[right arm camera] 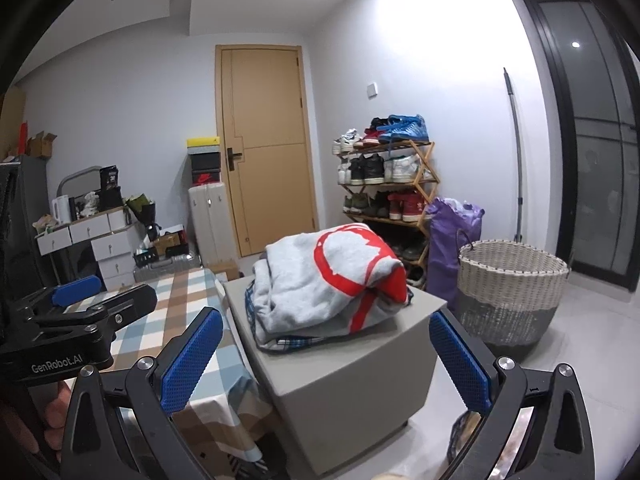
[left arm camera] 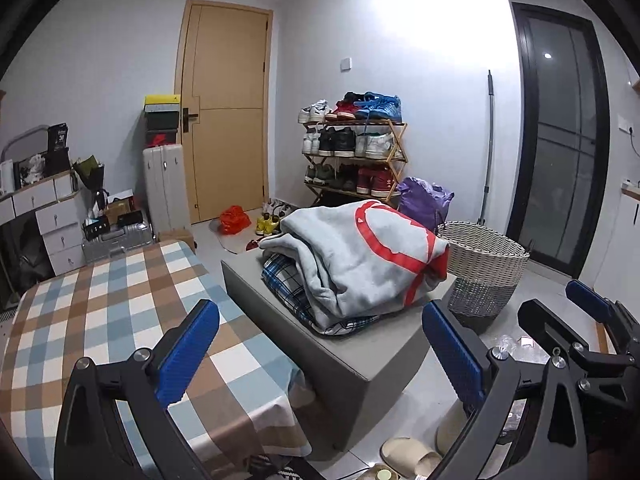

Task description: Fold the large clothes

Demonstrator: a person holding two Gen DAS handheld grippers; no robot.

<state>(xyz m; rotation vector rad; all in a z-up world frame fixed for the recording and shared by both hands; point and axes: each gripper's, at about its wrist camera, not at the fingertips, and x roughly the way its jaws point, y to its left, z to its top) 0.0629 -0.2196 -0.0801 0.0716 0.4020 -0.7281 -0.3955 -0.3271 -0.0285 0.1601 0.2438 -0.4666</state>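
Checked-cloth bench (left arm camera: pixel 120 280) far left, top bare, likely the folding surface. My left gripper (left arm camera: pixel 320 356) hangs over its right edge, fingers (left arm camera: pixel 188 352) spread wide, holding nothing. Next right, the grey ottoman (left arm camera: pixel 360 352) just beside the bench, carrying the clothes: grey sweatshirt (left arm camera: pixel 360 256) with red print heaped on top of a blue plaid garment (left arm camera: pixel 288 284), both bunched toward the ottoman's back edge. The pile reads either as waiting to be folded or as loosely stacked after; can't settle which. My right gripper (right arm camera: pixel 326 356) hangs in front of the ottoman, fingers (right arm camera: pixel 192 356) also spread, empty. Clothes sit ahead of and between both finger pairs, apart, no contact. Woven basket (left arm camera: pixel 484 260) on the floor far right, contents hidden.
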